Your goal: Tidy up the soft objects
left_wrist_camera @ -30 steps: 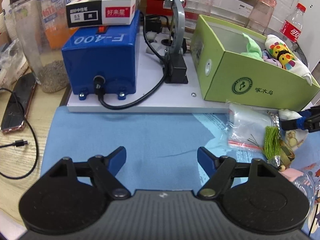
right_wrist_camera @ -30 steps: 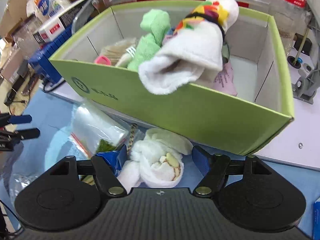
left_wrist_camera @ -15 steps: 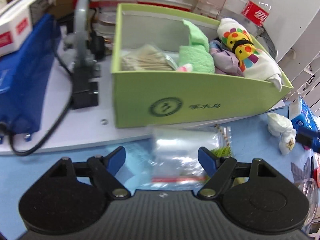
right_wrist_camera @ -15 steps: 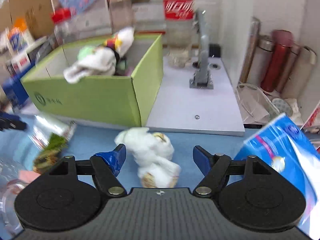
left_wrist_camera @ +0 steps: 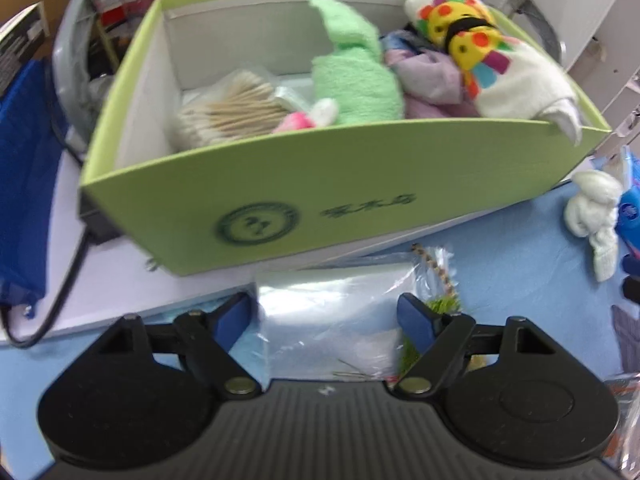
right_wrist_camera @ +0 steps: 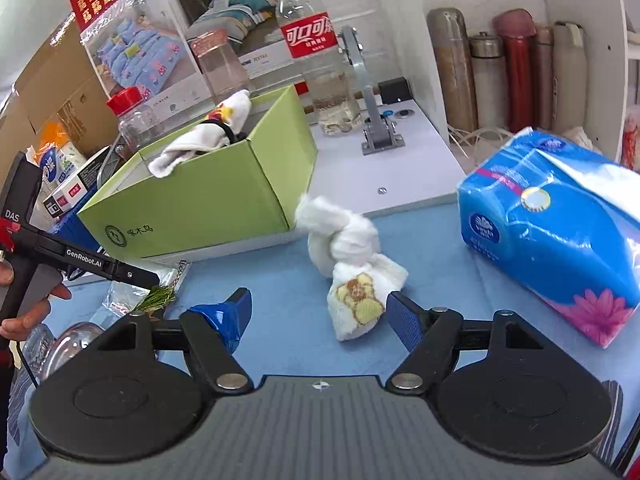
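A green box holds a green towel, a white sock with coloured dots, a lilac cloth and a bag of cotton swabs. My left gripper is open over a clear plastic bag in front of the box. A knotted white cloth with a yellow print lies on the blue mat; it also shows in the left wrist view. My right gripper is open, just short of that cloth. The box also shows in the right wrist view.
A blue tissue pack lies right of the white cloth. A cola bottle, jars and thermos flasks stand behind. A blue machine sits left of the box. A green tassel lies by the plastic bag.
My left gripper swung right from the blue machine toward the box and the plastic bag. My right gripper pulled back and turned right; the white cloth now lies ahead of its fingers.
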